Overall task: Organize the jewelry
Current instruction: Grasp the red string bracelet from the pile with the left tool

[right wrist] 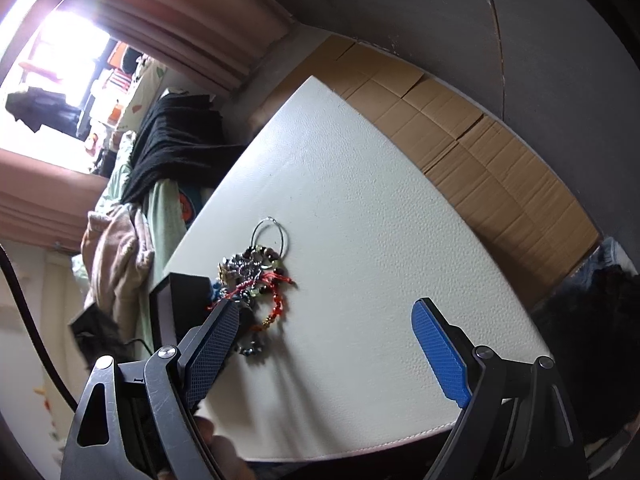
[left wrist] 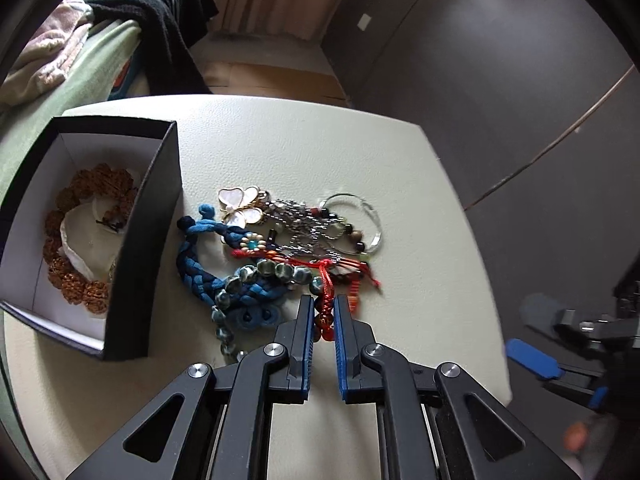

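A tangle of jewelry (left wrist: 288, 248) lies on the cream table (left wrist: 280, 144): a butterfly pendant (left wrist: 240, 205), a blue braided cord (left wrist: 208, 256), a green bead strand, silver chains, a clear ring (left wrist: 356, 220) and a red bead bracelet (left wrist: 325, 320). My left gripper (left wrist: 323, 312) is shut on the red bead bracelet at the pile's near edge. A black box (left wrist: 140, 248) at the left holds a brown bead bracelet (left wrist: 68, 276). My right gripper (right wrist: 324, 328) is open and empty over the table, right of the pile (right wrist: 256, 276).
A bed with green sheets (left wrist: 92, 64) and a black cloth (left wrist: 168, 8) lies beyond the table's far left. Cardboard (right wrist: 480, 160) covers the floor beyond the table. The right gripper shows at the right edge of the left wrist view (left wrist: 560, 352).
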A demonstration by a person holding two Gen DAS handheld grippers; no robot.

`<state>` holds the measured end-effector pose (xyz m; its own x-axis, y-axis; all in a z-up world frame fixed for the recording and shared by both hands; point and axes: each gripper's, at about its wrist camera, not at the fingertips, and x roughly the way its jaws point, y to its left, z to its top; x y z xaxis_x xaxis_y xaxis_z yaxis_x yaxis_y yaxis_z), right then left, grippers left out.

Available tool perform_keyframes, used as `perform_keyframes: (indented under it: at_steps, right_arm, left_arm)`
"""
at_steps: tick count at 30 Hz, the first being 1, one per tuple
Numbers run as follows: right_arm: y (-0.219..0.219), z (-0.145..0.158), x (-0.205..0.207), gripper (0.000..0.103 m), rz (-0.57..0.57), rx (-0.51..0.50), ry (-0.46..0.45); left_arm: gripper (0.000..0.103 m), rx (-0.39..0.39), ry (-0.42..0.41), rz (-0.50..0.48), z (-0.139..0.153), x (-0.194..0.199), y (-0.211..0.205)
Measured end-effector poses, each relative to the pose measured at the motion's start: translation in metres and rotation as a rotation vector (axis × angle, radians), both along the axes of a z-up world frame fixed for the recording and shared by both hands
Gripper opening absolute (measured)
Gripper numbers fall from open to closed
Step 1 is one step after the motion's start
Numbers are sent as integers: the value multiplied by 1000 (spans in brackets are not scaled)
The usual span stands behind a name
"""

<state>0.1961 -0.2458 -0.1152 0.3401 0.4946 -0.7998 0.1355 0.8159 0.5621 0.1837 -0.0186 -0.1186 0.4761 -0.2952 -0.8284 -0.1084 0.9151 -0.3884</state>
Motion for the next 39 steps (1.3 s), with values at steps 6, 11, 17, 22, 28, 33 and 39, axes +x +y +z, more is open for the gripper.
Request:
perform_keyframes:
  at_steps: [6,11,17,22,28,33,39]
  right_arm:
    - [10,-2,0,89,26,-18,-3]
    - [21,-6,2,89,41,-35,6]
    - [34,-9,2,89,57,-43,16]
    - [36,-11,4,89,51,-63,19]
    - [34,-10,4,89,55,-75,15]
    - [33,-8,2,89,60,-67,9]
    - [30,-5,2,89,61,-61,3]
  left_arm:
    - [10,-48,-27,2,14,-9,11]
    - [10,-56,31,1,1,-7,16]
    - [10,-21,95,-25,-12,-2,15]
    - [10,-13,107,-28,-13,-4,17]
    - [10,-22,143,-25,-17,-3,22]
    - [11,-49,151,-27,-18,-5,22]
    - [13,-47,128,-26,-14,-11,19]
